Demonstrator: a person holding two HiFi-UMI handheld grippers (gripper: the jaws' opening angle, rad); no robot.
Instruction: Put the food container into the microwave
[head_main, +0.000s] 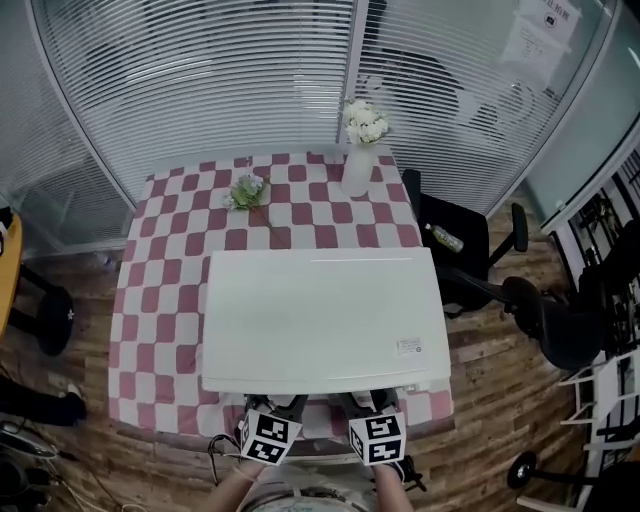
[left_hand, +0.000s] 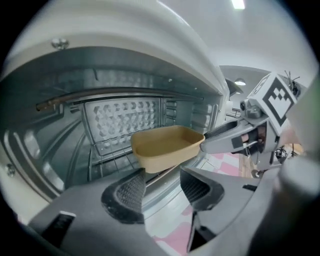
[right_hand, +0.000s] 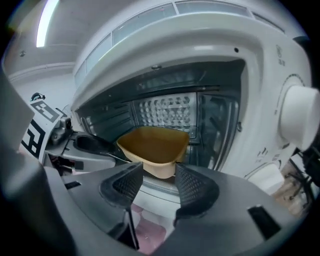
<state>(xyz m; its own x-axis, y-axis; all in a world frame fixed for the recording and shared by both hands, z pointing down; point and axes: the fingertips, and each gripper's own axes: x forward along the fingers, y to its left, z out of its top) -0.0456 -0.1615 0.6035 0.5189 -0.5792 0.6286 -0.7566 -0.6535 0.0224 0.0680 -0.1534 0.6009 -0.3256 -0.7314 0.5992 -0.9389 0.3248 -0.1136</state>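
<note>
The white microwave (head_main: 320, 310) stands on the checked table, seen from above, and its front opening faces me. A tan, empty food container (left_hand: 165, 145) sits at the front of the cavity on the wire rack (left_hand: 105, 150). My left gripper (left_hand: 162, 187) is open just short of the container, with nothing between its pads. My right gripper (right_hand: 159, 182) is also open, and the container's (right_hand: 152, 145) near corner lies just beyond its tips. In the left gripper view the right gripper's finger (left_hand: 222, 137) lies against the container's right rim. From above only the two marker cubes (head_main: 270, 437) show.
A white vase of flowers (head_main: 358, 160) and a small sprig (head_main: 247, 190) stand behind the microwave on the checked tablecloth (head_main: 160, 300). A black office chair (head_main: 470, 240) is at the right. The microwave's round knob (right_hand: 300, 117) is right of the cavity.
</note>
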